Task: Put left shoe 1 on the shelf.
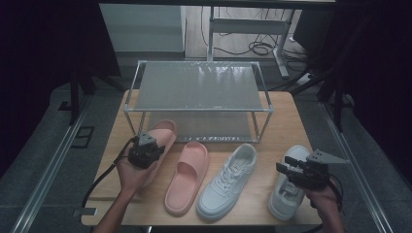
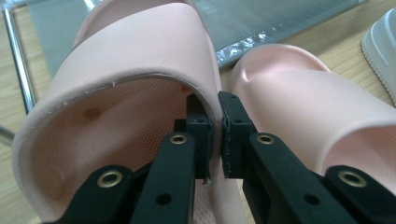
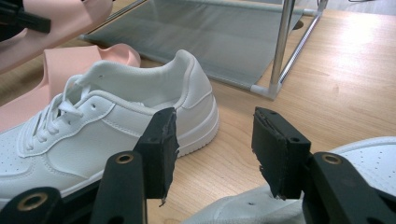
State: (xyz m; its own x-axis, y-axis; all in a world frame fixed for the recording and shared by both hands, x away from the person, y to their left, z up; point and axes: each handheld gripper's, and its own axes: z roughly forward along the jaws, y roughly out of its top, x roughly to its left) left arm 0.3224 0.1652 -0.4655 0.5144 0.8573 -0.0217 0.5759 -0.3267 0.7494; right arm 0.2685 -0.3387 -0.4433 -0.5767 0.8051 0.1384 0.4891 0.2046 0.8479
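Two tongs: left (image 2: 214,135) pinches pink slipper (image 2: 140,84), right (image 3: 215,149) gapes

The wooden table (image 1: 286,126) bears a shoe rack (image 1: 198,86), one pink slide (image 1: 187,177), and two white sneakers (image 1: 227,180).

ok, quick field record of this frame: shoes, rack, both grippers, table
left gripper: shut on the strap edge of the left pink slide, one jaw inside, one outside
second pink slide: flat on the table, beside the white sneakers
left white sneaker: on the table, untouched
right white sneaker: under the right gripper
right gripper: open, empty, above that sneaker
shoe rack: two tiers, both bare
table: light wood
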